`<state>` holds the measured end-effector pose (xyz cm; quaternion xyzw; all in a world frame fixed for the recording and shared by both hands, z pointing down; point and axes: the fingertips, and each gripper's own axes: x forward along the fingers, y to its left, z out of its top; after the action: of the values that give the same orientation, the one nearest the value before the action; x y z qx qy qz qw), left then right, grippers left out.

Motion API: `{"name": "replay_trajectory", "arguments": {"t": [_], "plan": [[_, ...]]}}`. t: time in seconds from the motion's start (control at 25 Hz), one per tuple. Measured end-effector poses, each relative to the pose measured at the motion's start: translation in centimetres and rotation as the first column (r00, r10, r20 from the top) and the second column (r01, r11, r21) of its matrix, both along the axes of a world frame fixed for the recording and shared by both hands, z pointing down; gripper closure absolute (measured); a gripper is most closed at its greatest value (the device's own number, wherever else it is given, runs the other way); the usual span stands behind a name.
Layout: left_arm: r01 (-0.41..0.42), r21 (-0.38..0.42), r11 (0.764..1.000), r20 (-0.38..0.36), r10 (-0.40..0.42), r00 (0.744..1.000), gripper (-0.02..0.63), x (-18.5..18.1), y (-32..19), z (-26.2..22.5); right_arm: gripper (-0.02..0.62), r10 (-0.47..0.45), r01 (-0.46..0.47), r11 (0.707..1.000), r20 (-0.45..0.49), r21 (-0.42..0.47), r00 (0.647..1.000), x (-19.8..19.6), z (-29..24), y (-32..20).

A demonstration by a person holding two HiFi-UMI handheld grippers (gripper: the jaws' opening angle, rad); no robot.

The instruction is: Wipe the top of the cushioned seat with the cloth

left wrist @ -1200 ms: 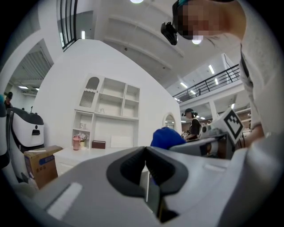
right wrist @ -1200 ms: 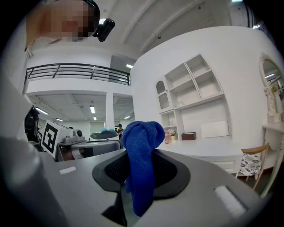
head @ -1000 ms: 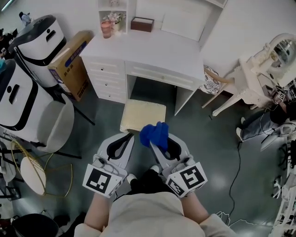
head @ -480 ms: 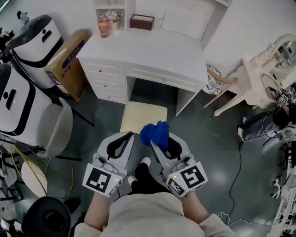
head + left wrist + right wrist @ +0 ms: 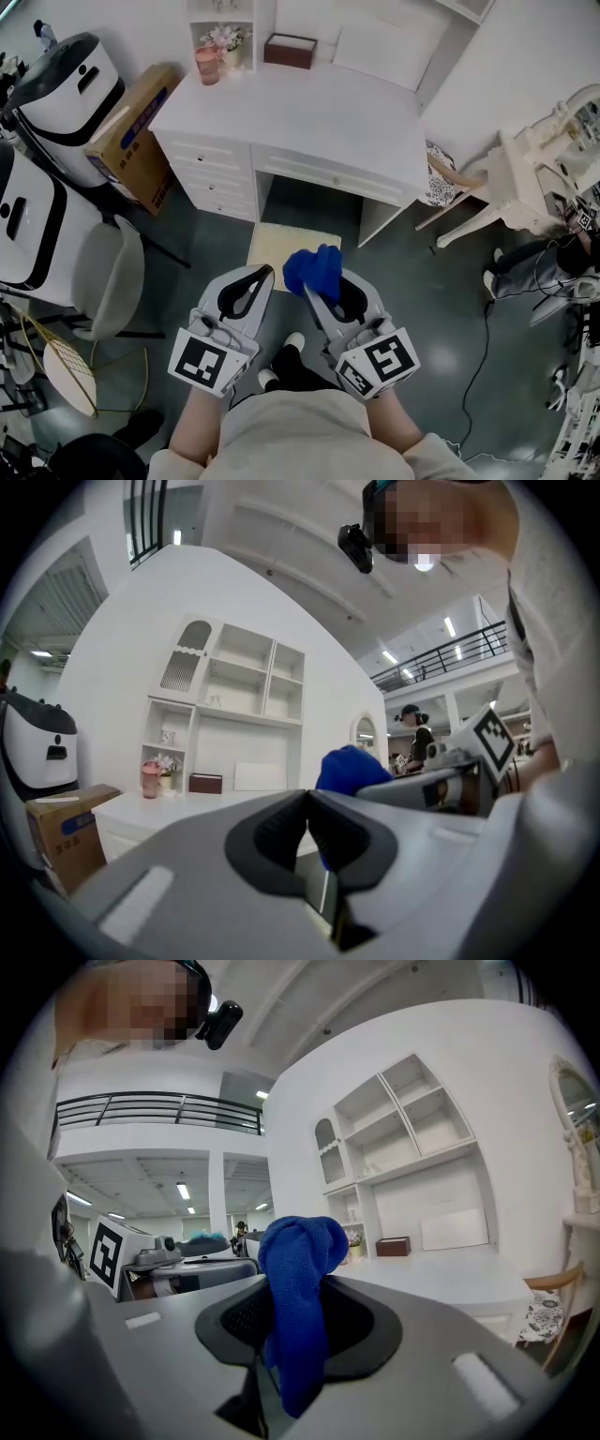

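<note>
A blue cloth (image 5: 312,271) is bunched in my right gripper (image 5: 316,283), whose jaws are shut on it; the right gripper view shows the blue cloth (image 5: 296,1307) sticking up between the jaws. My left gripper (image 5: 265,275) is shut with nothing in it, level with the right one. The cushioned seat (image 5: 277,246), pale yellow, stands on the floor just ahead of both grippers, half under the white desk (image 5: 309,117). The cloth hangs above the seat's near right corner. In the left gripper view the blue cloth (image 5: 349,767) shows to the right.
On the desk stand a pink cup (image 5: 206,64) and a brown box (image 5: 289,50). A cardboard box (image 5: 131,136) and white machines (image 5: 66,84) are at the left, a round chair (image 5: 108,272) beside them. A white chair (image 5: 511,183) and cables lie at the right.
The view has moved forward: the desk and seat now sit closer under me. Both grippers keep their place in the view, the cloth still held.
</note>
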<state>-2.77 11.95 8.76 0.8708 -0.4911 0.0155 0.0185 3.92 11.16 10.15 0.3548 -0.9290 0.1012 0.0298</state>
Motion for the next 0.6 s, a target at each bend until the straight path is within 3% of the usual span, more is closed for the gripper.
{"name": "replay_trajectory", "arguments": {"t": [0.6], "plan": [[0.014,-0.047,0.999,0.007,-0.014,1.000,0.607,-0.1,-6.8,0.7,0.462,0.006,-0.006,1.000,0.010,-0.026,1.000,0.4,0.9,-6.9]]}}
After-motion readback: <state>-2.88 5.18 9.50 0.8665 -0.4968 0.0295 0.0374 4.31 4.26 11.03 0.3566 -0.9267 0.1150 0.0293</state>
